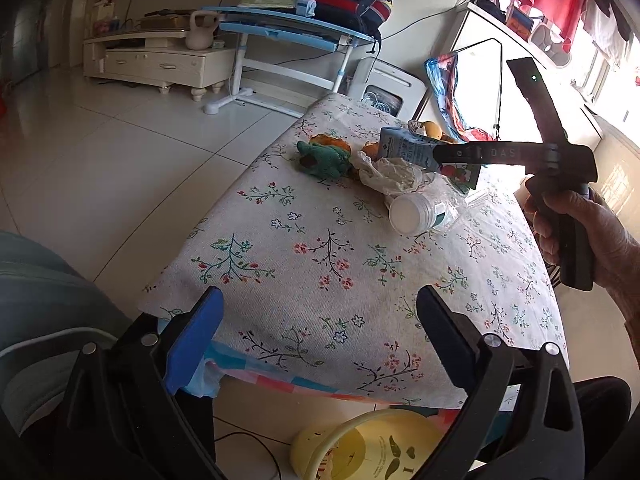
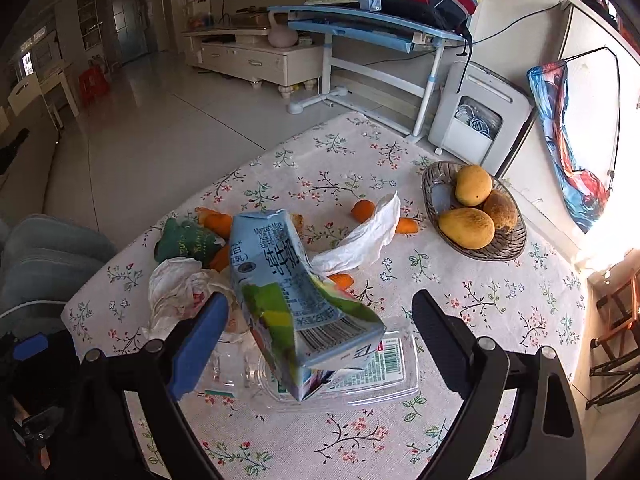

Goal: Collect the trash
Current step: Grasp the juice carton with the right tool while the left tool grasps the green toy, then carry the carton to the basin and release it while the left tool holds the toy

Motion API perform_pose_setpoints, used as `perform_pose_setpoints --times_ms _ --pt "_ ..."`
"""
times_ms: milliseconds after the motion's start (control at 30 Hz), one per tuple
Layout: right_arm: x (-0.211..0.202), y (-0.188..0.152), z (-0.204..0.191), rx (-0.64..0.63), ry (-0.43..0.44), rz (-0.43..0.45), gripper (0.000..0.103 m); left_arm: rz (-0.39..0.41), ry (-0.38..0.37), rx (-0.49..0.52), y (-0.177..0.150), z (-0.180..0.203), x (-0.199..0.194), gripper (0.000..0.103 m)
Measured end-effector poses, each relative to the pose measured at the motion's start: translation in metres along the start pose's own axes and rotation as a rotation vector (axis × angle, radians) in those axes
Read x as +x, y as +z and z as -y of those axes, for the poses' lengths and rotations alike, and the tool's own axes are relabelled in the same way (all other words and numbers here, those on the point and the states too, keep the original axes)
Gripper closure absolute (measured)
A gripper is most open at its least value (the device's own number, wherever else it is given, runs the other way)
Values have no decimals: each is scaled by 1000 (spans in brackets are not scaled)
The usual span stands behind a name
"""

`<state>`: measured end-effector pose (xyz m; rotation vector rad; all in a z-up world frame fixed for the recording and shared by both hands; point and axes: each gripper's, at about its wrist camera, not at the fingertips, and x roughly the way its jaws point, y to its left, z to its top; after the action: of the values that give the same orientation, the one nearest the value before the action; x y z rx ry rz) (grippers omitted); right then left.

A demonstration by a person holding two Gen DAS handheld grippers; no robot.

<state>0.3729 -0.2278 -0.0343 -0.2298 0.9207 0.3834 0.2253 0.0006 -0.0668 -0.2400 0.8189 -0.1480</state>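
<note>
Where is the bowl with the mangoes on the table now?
In the right wrist view, the bowl with the mangoes stands at the table's far right, near the white appliance, beyond the orange peels and the crumpled tissue.

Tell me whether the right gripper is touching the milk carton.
Cannot tell. In the right wrist view the right gripper has open jaws around the milk carton; neither view plainly shows contact or a gap.

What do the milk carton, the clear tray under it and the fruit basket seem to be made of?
Milk carton: printed, coated paperboard, judging by its creased, dented walls and faint sheen.
Clear tray: thin, glossy transparent plastic; the tablecloth shows through.
Fruit basket: looks like woven wire or rattan; the pictures leave that open.
</note>
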Motion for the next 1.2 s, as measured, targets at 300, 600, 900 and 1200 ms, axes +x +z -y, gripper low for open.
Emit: perform_pose_setpoints --times_ms 300,600,900,1200 --pt "-19 -20 -1 25 71 75 40 -15 6 -12 30 -4 8 9" --pt "-92 -96 2 160 86 194 41 1 173 8 107 -13 73 9" --pt "-63 -141 14 240 42 28 42 -41 185 146 124 19 135 15" --pt "-52 -152 14 279 93 -5 43 -91 49 57 127 13 148 61"
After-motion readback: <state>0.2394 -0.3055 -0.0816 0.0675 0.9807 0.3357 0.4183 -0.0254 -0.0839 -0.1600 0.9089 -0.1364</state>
